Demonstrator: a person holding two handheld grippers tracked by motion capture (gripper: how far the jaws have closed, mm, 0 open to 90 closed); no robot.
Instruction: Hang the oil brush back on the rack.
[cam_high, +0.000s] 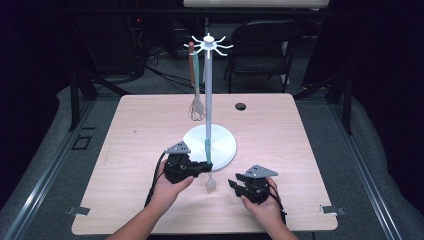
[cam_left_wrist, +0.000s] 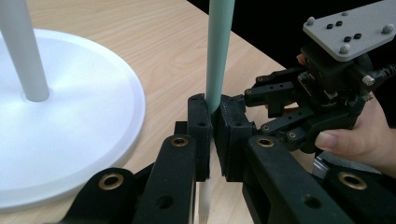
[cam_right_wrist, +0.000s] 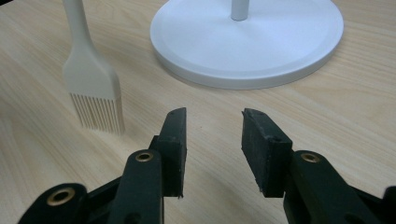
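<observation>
We've got the left claw (cam_high: 202, 168) clamped tight on the mint-green handle of the basting brush (cam_left_wrist: 218, 56), gripping it low down so the pale bristle head (cam_right_wrist: 95, 93) hangs just clear of the tabletop (cam_high: 280, 125), near the front edge and right beside the white base (cam_high: 222, 145) of the utensil stand. The right claw (cam_high: 239, 184) sits off to the side toward the front right, jaws parted and nothing between them, so we judge the brush is in the left hand's care alone. Up top, the stand's hook ring (cam_high: 208, 45) already carries a whisk (cam_high: 196, 107) on the far-left side. The job now, as we read it, is to raise the brush and hang it by its handle end on a free hook. To do it well we'd keep the handle upright, lift clear of the pole (cam_high: 208, 95), choose a hook away from the whisk, and only let go once the loop is seated.
</observation>
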